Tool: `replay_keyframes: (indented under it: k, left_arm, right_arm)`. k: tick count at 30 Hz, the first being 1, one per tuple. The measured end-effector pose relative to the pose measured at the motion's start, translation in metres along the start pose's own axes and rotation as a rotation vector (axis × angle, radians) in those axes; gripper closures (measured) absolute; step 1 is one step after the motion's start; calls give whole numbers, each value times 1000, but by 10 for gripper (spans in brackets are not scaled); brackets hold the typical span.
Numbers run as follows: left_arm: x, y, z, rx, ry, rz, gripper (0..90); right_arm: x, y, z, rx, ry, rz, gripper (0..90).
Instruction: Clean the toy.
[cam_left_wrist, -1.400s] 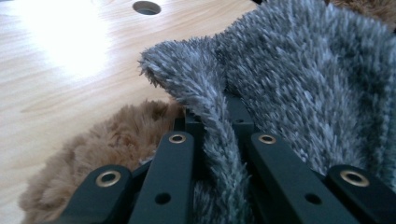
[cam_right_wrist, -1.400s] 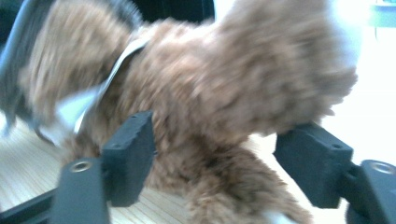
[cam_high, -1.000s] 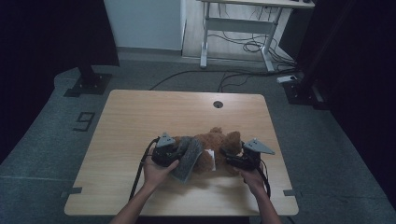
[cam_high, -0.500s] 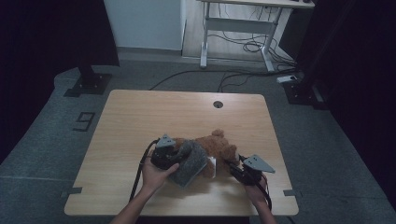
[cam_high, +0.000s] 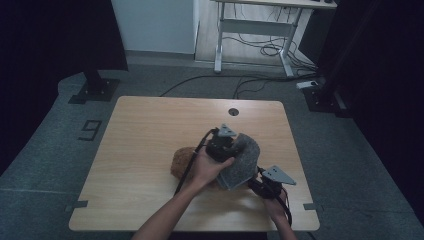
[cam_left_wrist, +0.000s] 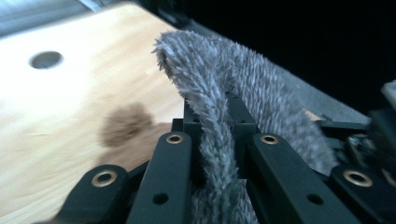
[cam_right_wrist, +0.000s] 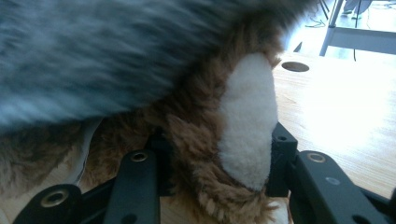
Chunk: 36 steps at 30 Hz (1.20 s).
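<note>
A brown plush bear (cam_high: 181, 161) lies on the wooden table (cam_high: 150, 125), partly under a grey fuzzy cloth (cam_high: 242, 162). My left gripper (cam_high: 234, 148) is shut on a fold of that cloth (cam_left_wrist: 224, 79) and holds it raised over the bear; the fold stands pinched between the black jaws of this left gripper (cam_left_wrist: 212, 121). My right gripper (cam_high: 251, 183) sits low at the bear's right side. Its jaws have just been closing, and the right gripper (cam_right_wrist: 219, 140) now clamps the bear's brown paw with its white pad (cam_right_wrist: 245, 116). The grey cloth (cam_right_wrist: 93, 56) hangs blurred above the paw.
A round cable hole (cam_high: 233, 112) sits near the table's far edge. A desk frame (cam_high: 255, 30) and cables (cam_high: 260, 50) stand on the floor beyond. A black stand base (cam_high: 95, 87) is at far left. Bare wood lies to the left of the bear.
My left gripper has lifted the grey cloth and swung it to the right, uncovering the bear's left part. My right gripper dropped slightly toward me and closed on the paw.
</note>
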<state>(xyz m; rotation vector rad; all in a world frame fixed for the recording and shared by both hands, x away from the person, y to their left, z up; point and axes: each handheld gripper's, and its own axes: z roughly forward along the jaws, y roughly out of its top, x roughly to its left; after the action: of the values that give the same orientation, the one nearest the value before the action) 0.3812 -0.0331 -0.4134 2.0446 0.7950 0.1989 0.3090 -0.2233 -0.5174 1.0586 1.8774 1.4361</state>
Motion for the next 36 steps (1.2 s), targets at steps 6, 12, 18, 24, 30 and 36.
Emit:
replay_keyframes:
  k: [6, 12, 18, 24, 30, 36]
  left_arm:
    - [6, -18, 33, 93, 34, 1, 822]
    - [12, -23, 11, 68, 105, 28, 821]
    - [26, -44, -20, 16, 185, 31, 821]
    - [61, -75, -57, -8, 219, -38, 820]
    - [79, -100, -91, -74, 228, -91, 817]
    - [90, -119, -107, -99, 245, -129, 818]
  right_arm:
    - [-5, -6, 1, 30, 6, 38, 581]
    - [3, -3, 2, 41, -26, 20, 589]
    - [3, -3, 0, 56, -42, 31, 590]
    - [3, -4, 0, 60, -48, 40, 590]
    - [4, -4, 0, 61, -46, 41, 589]
    - [4, -4, 0, 59, -43, 48, 589]
